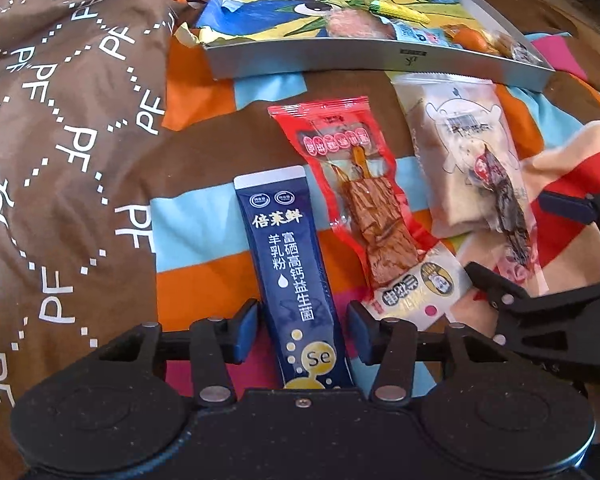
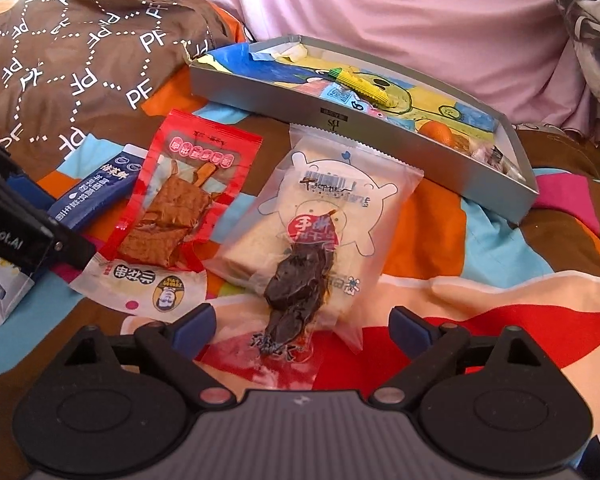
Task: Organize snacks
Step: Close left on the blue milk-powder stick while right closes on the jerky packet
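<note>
Two grippers, mine: left gripper point(image 1: 303, 330) jaws apart astride navy sachet point(image 1: 290, 264) (untouched); right gripper point(image 2: 302, 326) jaws apart over dark jerky packet point(image 2: 300, 280).

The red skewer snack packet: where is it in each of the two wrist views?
Left wrist view: red skewer snack packet lies centre, right of the dark blue sachet.
Right wrist view: the packet lies left of centre, between the blue sachet and the clear bread packet.
Shared landmark: grey tray behind.

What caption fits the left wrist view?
Open left gripper straddles a navy powder sachet on a patchwork bedspread, beside a red skewer snack packet, near a grey tray.
</note>
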